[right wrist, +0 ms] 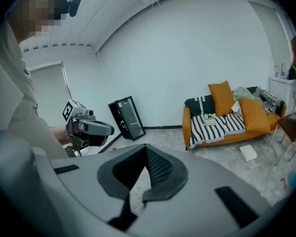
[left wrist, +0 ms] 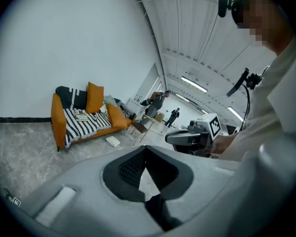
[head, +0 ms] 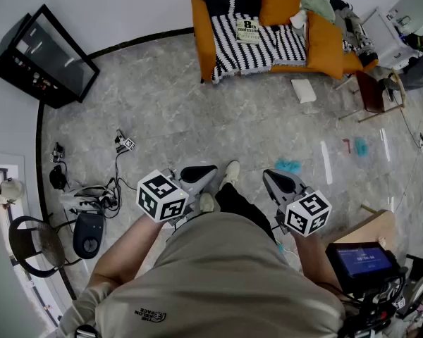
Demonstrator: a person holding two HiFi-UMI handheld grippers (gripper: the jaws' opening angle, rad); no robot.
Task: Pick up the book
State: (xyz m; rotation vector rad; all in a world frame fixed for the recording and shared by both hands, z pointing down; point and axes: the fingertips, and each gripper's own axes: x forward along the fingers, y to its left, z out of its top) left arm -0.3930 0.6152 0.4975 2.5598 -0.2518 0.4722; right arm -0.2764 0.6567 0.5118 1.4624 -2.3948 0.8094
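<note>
The book (head: 248,30), pale with dark print on its cover, lies on the striped blanket of the orange sofa (head: 204,37) at the far side of the room. It also shows small in the left gripper view, as the book (left wrist: 81,114), and in the right gripper view, as the book (right wrist: 209,117). My left gripper (head: 206,170) and right gripper (head: 273,177) are held close in front of the person's body, far from the sofa. Both are shut with nothing between the jaws. Each gripper view shows the other gripper off to the side.
A white flat object (head: 303,90) lies on the floor before the sofa. A black glass cabinet (head: 46,58) leans at the left wall. Cables and devices (head: 92,203) and a chair (head: 28,241) are at the left. A small wooden table (head: 374,90) stands right of the sofa.
</note>
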